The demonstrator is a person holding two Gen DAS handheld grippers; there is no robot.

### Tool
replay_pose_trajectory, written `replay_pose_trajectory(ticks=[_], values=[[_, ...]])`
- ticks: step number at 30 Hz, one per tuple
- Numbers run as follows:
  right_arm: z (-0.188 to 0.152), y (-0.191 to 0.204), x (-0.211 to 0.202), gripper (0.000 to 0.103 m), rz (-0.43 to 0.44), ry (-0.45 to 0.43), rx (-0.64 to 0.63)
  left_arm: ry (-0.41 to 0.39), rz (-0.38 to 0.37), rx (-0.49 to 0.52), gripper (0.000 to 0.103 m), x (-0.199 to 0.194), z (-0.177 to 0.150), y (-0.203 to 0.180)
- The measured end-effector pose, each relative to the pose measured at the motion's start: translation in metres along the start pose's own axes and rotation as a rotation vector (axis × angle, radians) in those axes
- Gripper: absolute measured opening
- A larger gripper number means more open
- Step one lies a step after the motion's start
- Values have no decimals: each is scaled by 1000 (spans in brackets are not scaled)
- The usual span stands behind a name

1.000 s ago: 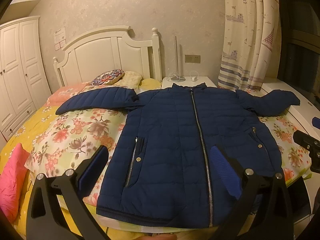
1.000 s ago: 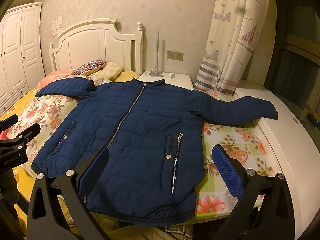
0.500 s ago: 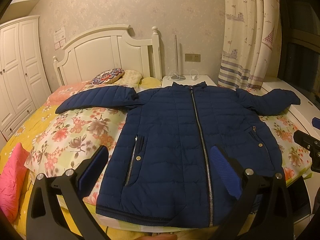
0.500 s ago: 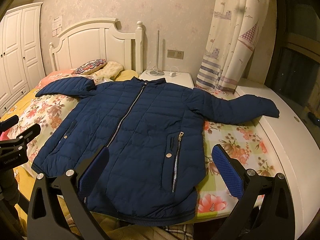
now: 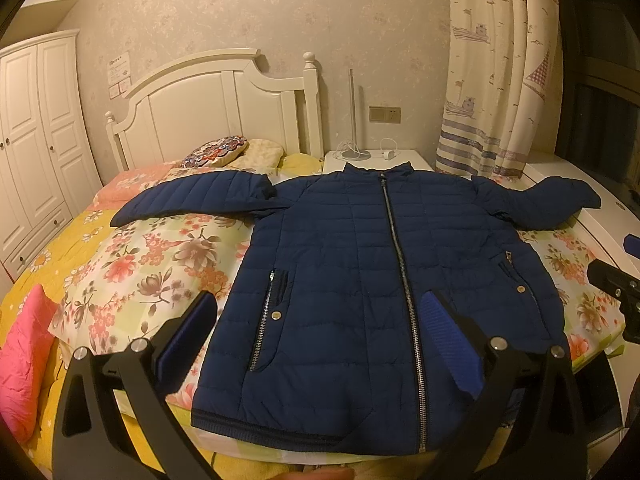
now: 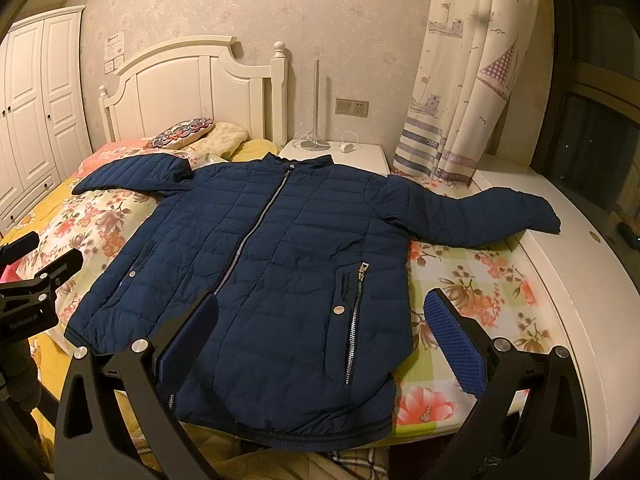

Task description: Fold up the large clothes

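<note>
Jacket (image 5: 360,280) lies flat, zipped, on bed (image 5: 132,264), sleeves spread

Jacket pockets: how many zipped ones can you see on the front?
2. One pocket sits on the left half of the navy jacket, the other pocket on the right half. Any inner pockets would be hidden.

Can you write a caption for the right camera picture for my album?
Open right hand-held gripper hovers over a zipped navy puffer jacket spread flat on a floral bedspread.
</note>
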State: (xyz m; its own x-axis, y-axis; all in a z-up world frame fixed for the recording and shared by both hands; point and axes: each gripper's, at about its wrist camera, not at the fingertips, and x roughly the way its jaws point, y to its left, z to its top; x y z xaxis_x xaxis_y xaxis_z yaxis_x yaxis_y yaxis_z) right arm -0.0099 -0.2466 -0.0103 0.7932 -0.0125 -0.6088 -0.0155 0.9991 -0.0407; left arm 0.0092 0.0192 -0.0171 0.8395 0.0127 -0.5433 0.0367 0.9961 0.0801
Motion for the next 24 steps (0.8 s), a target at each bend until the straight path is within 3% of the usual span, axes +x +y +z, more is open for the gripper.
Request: replay_pose_trajectory(ticks=[24], values=[[-2, 2, 0, 99, 2, 6, 5, 20, -4, 11, 101, 4, -2, -6]])
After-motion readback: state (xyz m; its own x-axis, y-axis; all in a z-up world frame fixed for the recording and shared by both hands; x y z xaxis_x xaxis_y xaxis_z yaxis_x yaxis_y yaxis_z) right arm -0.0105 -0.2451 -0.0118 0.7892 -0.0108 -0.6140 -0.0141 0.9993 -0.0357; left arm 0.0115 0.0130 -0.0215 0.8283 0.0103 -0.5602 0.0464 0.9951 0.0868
